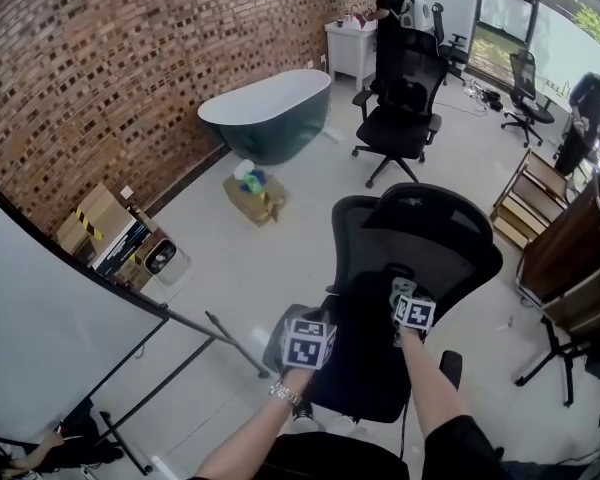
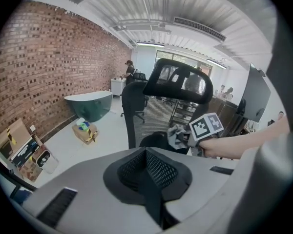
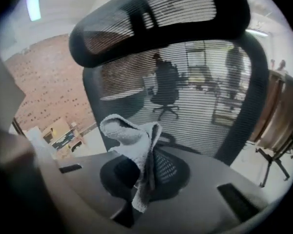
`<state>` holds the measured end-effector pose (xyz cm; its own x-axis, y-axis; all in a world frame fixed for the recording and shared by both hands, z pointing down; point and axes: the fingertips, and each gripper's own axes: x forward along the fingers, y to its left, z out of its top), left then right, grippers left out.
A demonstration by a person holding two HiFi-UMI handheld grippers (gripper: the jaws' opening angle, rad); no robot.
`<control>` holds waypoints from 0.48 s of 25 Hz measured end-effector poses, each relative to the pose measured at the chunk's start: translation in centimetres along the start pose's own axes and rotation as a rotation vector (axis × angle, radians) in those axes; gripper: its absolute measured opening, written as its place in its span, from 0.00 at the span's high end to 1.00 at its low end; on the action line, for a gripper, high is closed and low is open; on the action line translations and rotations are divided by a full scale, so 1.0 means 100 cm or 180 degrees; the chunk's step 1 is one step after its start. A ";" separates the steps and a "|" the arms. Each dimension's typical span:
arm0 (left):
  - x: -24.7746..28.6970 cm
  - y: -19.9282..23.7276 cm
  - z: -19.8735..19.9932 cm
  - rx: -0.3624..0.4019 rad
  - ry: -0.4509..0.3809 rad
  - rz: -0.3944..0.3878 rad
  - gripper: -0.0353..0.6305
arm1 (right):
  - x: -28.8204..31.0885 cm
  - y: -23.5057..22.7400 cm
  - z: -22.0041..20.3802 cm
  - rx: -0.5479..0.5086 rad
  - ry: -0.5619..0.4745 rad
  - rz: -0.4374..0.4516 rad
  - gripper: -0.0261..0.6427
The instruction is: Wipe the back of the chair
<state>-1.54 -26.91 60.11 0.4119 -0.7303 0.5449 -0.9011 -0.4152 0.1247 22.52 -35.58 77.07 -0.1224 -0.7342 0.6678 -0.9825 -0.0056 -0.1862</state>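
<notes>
A black mesh office chair (image 1: 420, 243) stands right in front of me, its headrest (image 1: 432, 210) on top. My right gripper (image 1: 408, 303) is shut on a grey cloth (image 1: 399, 289) and holds it by the chair's back. In the right gripper view the cloth (image 3: 132, 135) sticks up from the jaws of the right gripper (image 3: 141, 172), close to the mesh back (image 3: 195, 91). My left gripper (image 1: 308, 342) is lower left of it, by the seat. Its jaws look shut with nothing in them in the left gripper view (image 2: 149, 169), which also shows the chair back (image 2: 149, 113) and the cloth (image 2: 177, 135).
Behind stand a second black office chair (image 1: 400, 108), a green bathtub (image 1: 270, 113) by the brick wall and a cardboard box (image 1: 252, 196) on the floor. A whiteboard on a stand (image 1: 50, 338) is at my left, wooden shelves (image 1: 570, 253) at right. Two people (image 1: 385, 13) (image 1: 585, 108) stand far off.
</notes>
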 end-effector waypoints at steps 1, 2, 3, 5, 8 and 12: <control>-0.002 0.000 0.000 -0.0016 -0.0013 -0.0001 0.94 | 0.009 0.029 0.002 -0.0025 0.0012 0.0125 0.94; -0.004 -0.001 0.001 -0.0029 -0.0017 -0.0001 0.94 | 0.018 0.052 0.003 -0.0032 0.0047 0.0212 0.94; -0.007 -0.002 0.000 -0.0036 -0.0008 0.0004 0.94 | 0.026 0.068 0.003 -0.0051 0.0099 0.0250 0.94; -0.012 0.002 -0.005 -0.0043 0.0022 0.0043 0.94 | 0.036 0.088 0.019 -0.0254 0.0052 0.0249 0.94; -0.023 0.017 -0.015 -0.0092 0.0045 0.0158 0.94 | 0.048 0.084 0.037 -0.0609 0.0039 0.0135 0.94; -0.031 0.031 -0.027 -0.0150 0.0068 0.0250 0.94 | 0.044 0.006 0.035 -0.0551 0.0141 -0.0357 0.94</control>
<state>-5.93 -24.46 61.04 0.3372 -0.7477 0.5720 -0.9361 -0.3308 0.1195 21.91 -41.12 77.39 -0.0132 -0.7049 0.7092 -0.9993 0.0340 0.0151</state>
